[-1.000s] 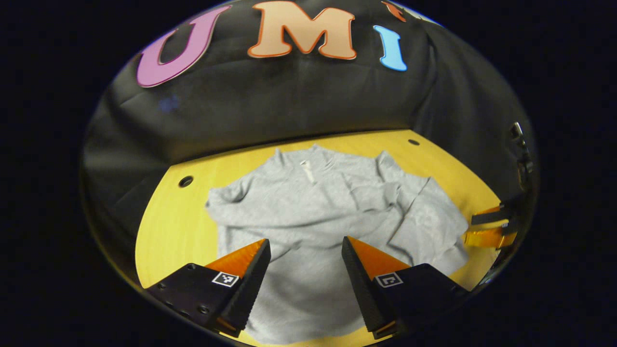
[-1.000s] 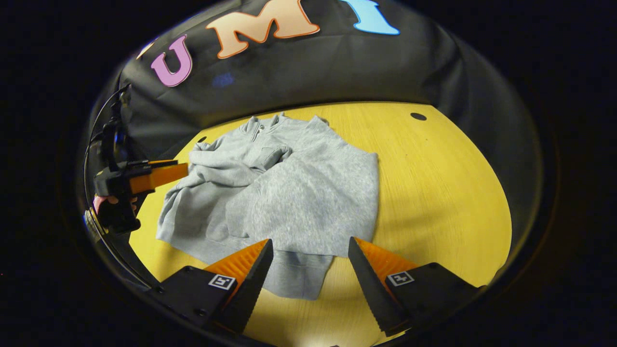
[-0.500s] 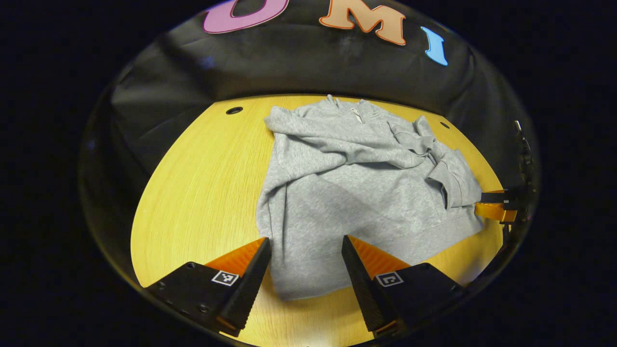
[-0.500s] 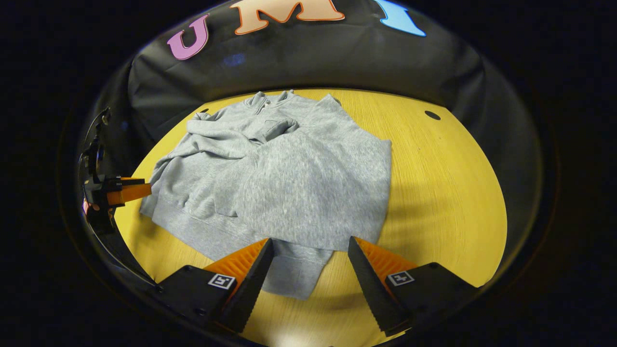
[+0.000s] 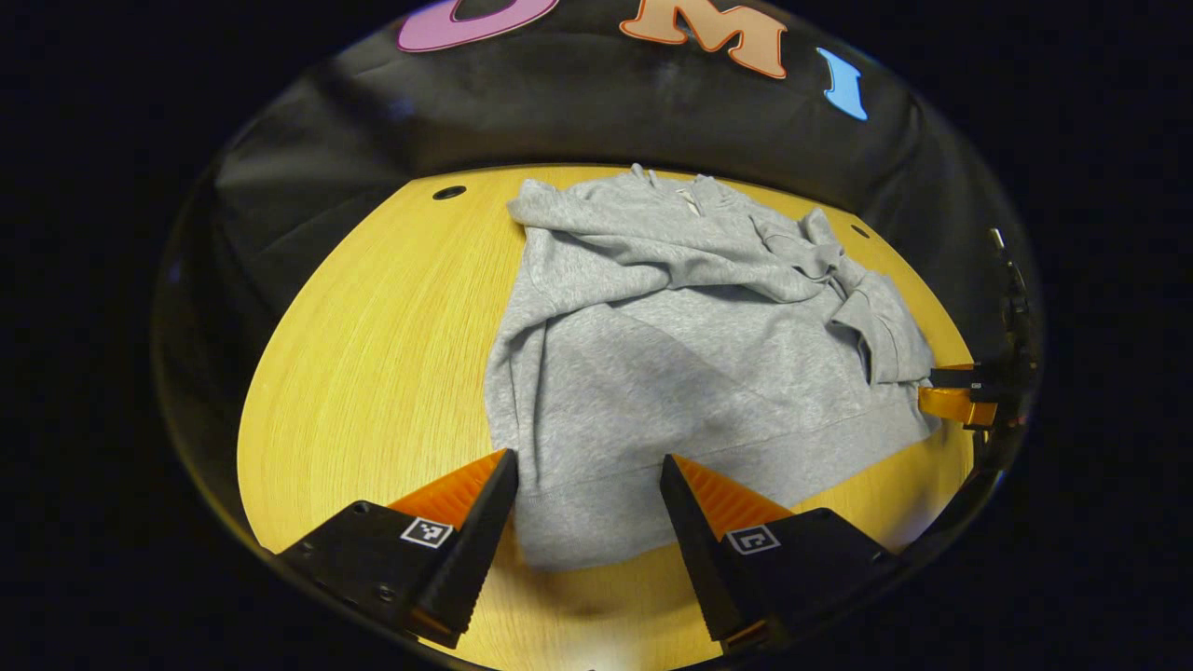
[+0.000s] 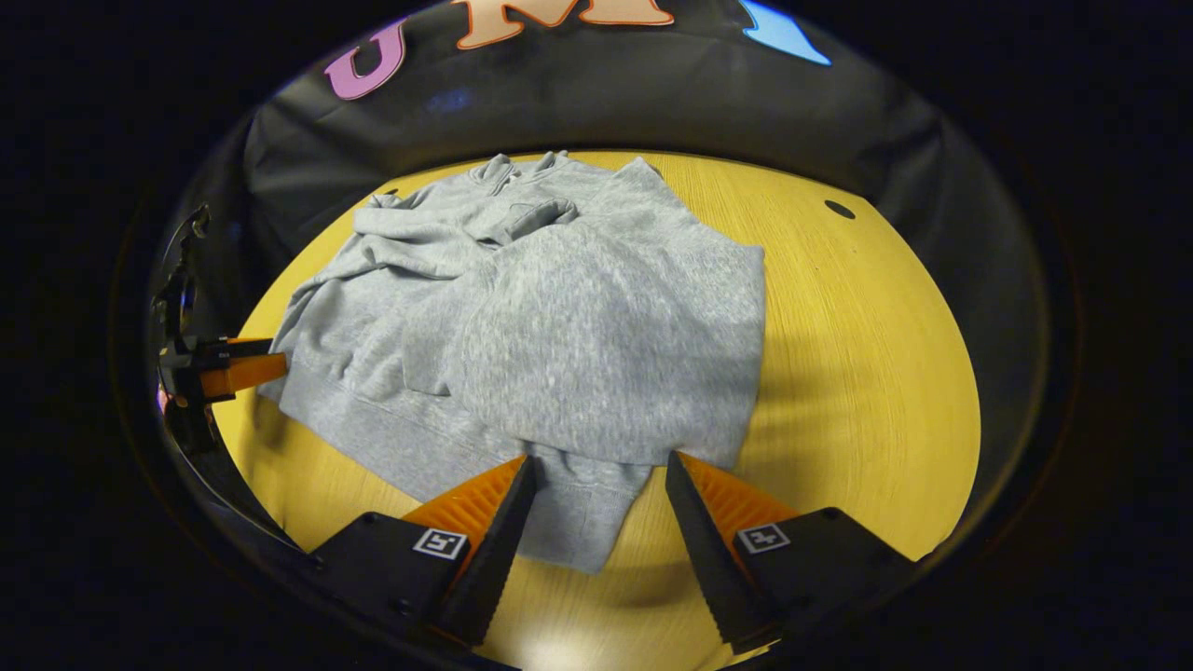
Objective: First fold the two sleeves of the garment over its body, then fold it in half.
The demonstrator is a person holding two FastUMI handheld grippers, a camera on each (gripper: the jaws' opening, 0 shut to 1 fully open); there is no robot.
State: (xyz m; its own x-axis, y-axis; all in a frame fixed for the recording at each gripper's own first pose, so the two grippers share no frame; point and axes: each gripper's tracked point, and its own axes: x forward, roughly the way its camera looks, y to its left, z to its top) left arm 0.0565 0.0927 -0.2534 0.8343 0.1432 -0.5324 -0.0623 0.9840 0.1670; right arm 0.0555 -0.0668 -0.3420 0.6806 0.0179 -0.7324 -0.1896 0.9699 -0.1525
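The sweatshirt (image 5: 690, 373) lies flat on the yellow wooden table (image 5: 373, 354), its collar toward the black cloth wall (image 5: 559, 121) and its hem toward me. Both sleeves are already folded across the body: in the left gripper view one sleeve (image 5: 652, 256) runs across the chest, and the other sleeve's cuff (image 5: 885, 326) lies bunched near the far side. In the right gripper view a broad flap of the sweatshirt (image 6: 615, 354) lies folded over the middle, and the ribbed hem (image 6: 578, 522) sticks out from under it toward me.

My left gripper (image 5: 587, 508) is spread wide and grips nothing. Its two fingers stand on either side of the near hem corner, which lies between them; I cannot tell whether they touch the cloth. My right gripper (image 6: 596, 513) is likewise spread apart and holds nothing, with the hem corner between its fingers. In the right gripper view my left gripper (image 6: 219, 368) shows at the far left, just beside the other hem corner. In the left gripper view my right gripper (image 5: 960, 396) shows at the far right edge, close against the hem.

Bare table lies open to the left of the sweatshirt in the left gripper view and to the right of it in the right gripper view (image 6: 867, 373). A dark round hole (image 5: 448, 193) sits near the table's far edge.
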